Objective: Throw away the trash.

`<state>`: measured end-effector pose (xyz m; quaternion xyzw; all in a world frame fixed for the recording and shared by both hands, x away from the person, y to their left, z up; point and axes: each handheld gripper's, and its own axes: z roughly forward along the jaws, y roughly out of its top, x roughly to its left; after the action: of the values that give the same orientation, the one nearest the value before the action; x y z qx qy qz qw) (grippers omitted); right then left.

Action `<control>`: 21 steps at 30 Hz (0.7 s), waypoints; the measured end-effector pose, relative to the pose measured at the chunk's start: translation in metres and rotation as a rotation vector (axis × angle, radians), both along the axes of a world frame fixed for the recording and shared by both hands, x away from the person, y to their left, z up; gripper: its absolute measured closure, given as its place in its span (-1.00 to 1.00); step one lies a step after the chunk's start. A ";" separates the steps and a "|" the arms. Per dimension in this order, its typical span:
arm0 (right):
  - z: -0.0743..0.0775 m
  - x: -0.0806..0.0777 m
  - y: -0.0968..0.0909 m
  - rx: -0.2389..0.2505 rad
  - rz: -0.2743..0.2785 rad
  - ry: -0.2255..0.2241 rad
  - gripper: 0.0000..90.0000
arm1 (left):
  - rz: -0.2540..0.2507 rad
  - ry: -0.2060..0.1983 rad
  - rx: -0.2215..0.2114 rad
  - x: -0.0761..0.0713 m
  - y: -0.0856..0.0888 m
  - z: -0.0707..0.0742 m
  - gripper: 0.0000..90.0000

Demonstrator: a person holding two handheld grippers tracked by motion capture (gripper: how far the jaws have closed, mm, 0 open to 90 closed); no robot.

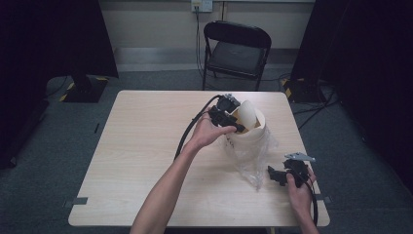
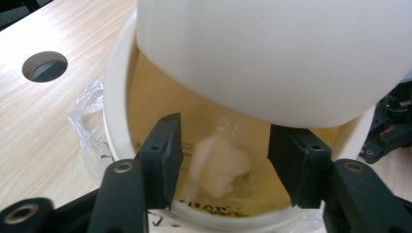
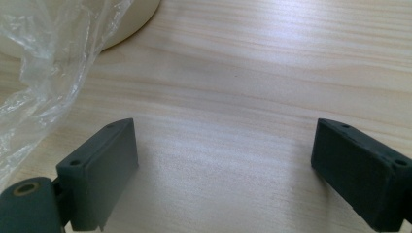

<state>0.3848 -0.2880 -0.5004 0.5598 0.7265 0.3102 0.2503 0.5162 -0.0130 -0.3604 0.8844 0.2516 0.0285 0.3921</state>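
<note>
- High view: the left gripper (image 1: 233, 122) hangs over the mouth of a small cream waste bin (image 1: 246, 141) that stands near the middle of the table (image 1: 136, 146), right of centre, so that whatever leaves it lands inside.
- The bin's swing lid (image 1: 247, 113) is tipped up on edge, which leaves the opening clear under the gripper.
- Left gripper view: the jaws stand apart with nothing pressed between the pads; a crumpled white wad (image 2: 218, 165), probably tissue, lies low in the bin between and beyond them, blurred, seemingly just dropped.
- The yellowish paper lining (image 2: 160, 97) with some printed lettering covers the bin's inner wall; the lettering is too small to read.
- A clear plastic bag (image 1: 253, 168) spills out from around the bin's base onto the table, toward the person.
- Right gripper view: the right gripper (image 3: 223, 165) has its jaws wide apart over bare wood, holding nothing, with the bag's edge (image 3: 43, 58) at its upper left.
- In the high view it (image 1: 280, 176) is parked near the table's front right corner, well clear of the bin, probably to keep out of the left hand's (image 1: 207, 132) way.
</note>
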 end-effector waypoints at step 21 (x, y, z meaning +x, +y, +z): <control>0.000 0.000 0.000 0.001 -0.001 0.002 -0.81 | -0.001 -0.073 -0.089 -0.014 0.036 0.012 0.20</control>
<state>0.3849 -0.2879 -0.5003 0.5604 0.7264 0.3098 0.2497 0.5023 0.0227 -0.3481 0.8645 0.2376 0.0494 0.4401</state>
